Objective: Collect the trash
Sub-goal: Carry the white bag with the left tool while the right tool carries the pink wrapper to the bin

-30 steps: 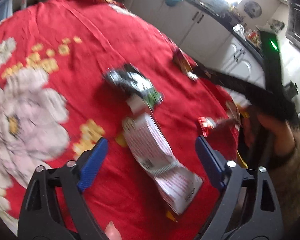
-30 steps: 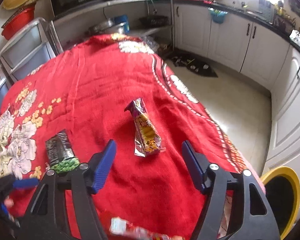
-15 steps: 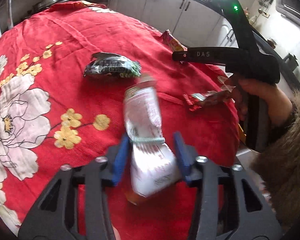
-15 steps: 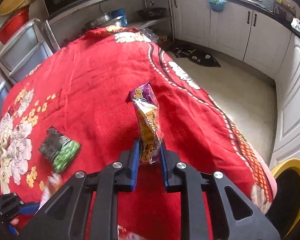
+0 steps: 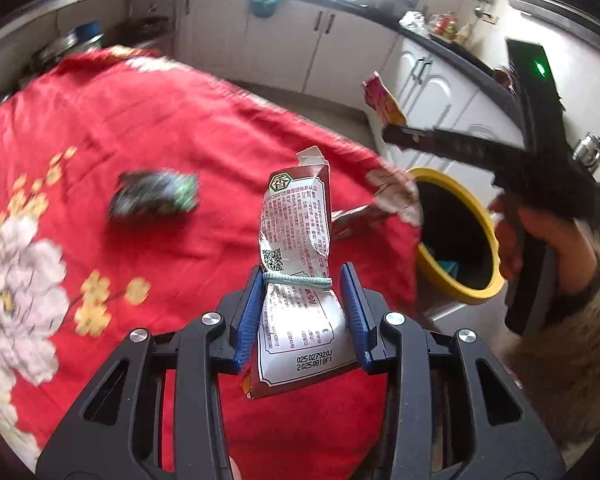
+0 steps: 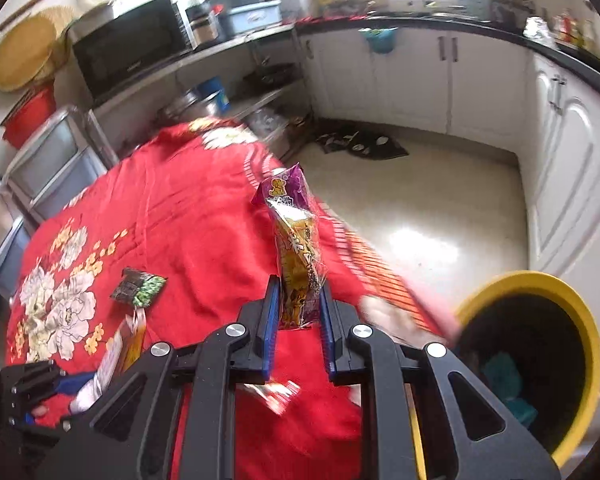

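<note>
Firmly clamped in the left tool (image 5: 302,306): a white printed wrapper (image 5: 296,240), upright above the red-clothed counter (image 5: 180,128). Pinched tight in the right tool (image 6: 298,314): a purple-and-yellow snack packet (image 6: 296,240). Yellow bin (image 6: 580,320) at four o'clock; dark green wrapper (image 6: 138,286) at nine.

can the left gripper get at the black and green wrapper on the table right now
Probably not yet: the left gripper is shut on the white printed packet, so its jaws are full. The black and green wrapper lies uncovered on the red tablecloth.

Two upright clamped wrappers (image 5: 296,240) (image 6: 298,248), green packet (image 6: 139,286) flat.
</note>
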